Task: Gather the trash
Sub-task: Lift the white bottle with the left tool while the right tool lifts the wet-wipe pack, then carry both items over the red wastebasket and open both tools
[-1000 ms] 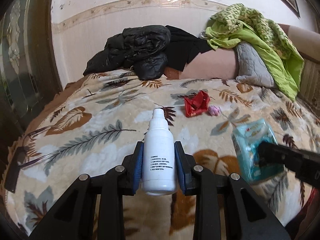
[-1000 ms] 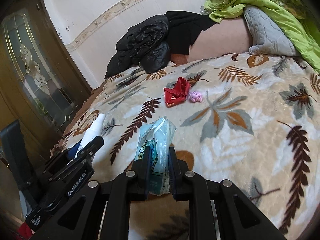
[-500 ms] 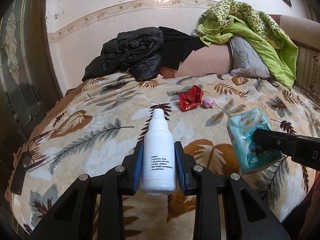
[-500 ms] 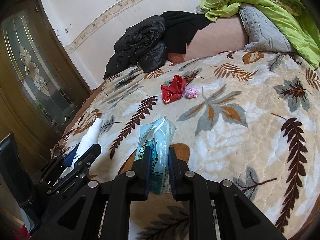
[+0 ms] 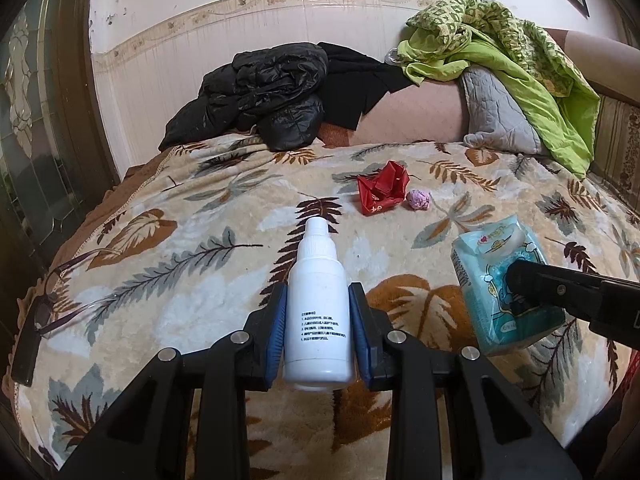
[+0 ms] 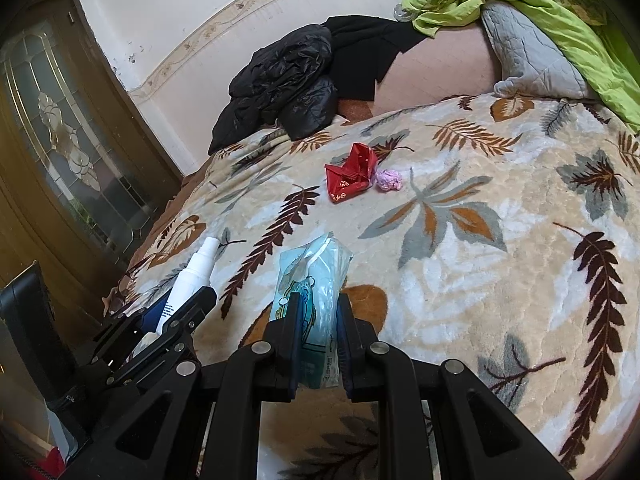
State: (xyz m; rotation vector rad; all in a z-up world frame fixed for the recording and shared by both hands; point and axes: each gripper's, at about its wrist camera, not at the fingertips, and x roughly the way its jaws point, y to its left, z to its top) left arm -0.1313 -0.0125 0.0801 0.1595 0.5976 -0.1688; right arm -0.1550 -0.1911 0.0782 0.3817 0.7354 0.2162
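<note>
Wide bed under a beige plush blanket with leaf print (image 5: 168, 248). Left claw (image 5: 318, 320) pinching a white plastic bottle (image 5: 318, 312); right claw (image 6: 318, 344) pinching a pale blue tissue pack (image 6: 312, 280). Farther on the blanket, lying just beside each other: crumpled red paper wrapper (image 5: 382, 194), small pink paper ball (image 5: 419, 200).

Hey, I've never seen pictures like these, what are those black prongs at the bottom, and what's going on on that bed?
Those prongs are hand-held grippers, one in each of a person's hands, each carrying a camera looking along its fingers. One picture is the left camera's view, the other the right's. The left gripper is shut on a white bottle. The right gripper is shut on a pale blue tissue pack. Ahead on the leaf-patterned blanket lie a crumpled red wrapper and a pink paper wad, probably trash left to collect.
</note>
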